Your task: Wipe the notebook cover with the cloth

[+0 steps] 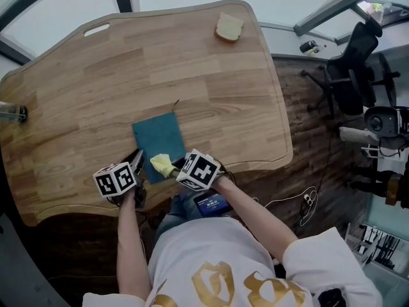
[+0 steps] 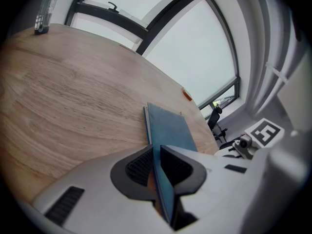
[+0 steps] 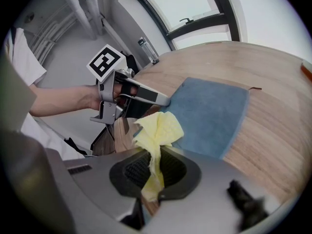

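Note:
A teal notebook point(image 1: 160, 137) lies on the wooden table point(image 1: 96, 88) near its front edge. My left gripper point(image 1: 137, 165) is shut on the notebook's point(image 2: 168, 130) near left corner, the cover edge pinched between its jaws. My right gripper point(image 1: 174, 167) is shut on a crumpled yellow cloth point(image 1: 162, 165), which rests on the notebook's near edge. In the right gripper view the cloth point(image 3: 158, 130) sticks up from the jaws just short of the blue cover point(image 3: 214, 113), with the left gripper point(image 3: 163, 100) beside it.
A slice of bread point(image 1: 229, 27) lies at the table's far right edge. A clear bottle point(image 1: 11, 112) stands at the left edge. An office chair point(image 1: 354, 62) and a floor cable point(image 1: 300, 200) are to the right of the table.

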`<state>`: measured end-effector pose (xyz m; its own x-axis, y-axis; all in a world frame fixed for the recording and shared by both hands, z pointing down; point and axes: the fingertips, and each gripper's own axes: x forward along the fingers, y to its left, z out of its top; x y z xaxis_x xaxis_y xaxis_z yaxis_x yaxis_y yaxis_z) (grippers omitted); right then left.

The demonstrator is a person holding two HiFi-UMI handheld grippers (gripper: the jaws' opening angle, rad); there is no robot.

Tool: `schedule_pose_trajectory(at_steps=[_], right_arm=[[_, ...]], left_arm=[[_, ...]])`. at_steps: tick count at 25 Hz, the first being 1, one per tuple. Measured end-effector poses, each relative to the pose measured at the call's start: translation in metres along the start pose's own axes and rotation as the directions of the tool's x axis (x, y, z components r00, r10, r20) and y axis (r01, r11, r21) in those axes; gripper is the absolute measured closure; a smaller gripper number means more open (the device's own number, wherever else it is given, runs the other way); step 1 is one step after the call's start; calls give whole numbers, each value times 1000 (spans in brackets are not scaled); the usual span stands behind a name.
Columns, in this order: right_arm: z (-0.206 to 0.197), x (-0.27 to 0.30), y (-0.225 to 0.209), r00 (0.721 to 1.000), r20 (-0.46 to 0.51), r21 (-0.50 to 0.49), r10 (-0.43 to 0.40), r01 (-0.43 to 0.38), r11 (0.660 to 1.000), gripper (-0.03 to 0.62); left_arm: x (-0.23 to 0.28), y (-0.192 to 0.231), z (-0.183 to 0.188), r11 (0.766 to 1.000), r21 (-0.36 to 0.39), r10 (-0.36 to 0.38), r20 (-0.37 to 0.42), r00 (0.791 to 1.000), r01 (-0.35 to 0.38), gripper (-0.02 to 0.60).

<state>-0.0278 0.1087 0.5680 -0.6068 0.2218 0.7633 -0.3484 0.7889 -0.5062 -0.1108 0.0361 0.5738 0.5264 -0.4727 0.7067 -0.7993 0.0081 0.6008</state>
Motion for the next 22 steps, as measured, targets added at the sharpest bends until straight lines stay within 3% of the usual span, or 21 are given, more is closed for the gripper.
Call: schedule_pose_trajectory(at_steps=[22], right_arm=[[17,-11,-34,998,16,13,-58,58,998,554]], left_arm=[[1,2,-2,1000,5,-19,-24,1000,19,526]])
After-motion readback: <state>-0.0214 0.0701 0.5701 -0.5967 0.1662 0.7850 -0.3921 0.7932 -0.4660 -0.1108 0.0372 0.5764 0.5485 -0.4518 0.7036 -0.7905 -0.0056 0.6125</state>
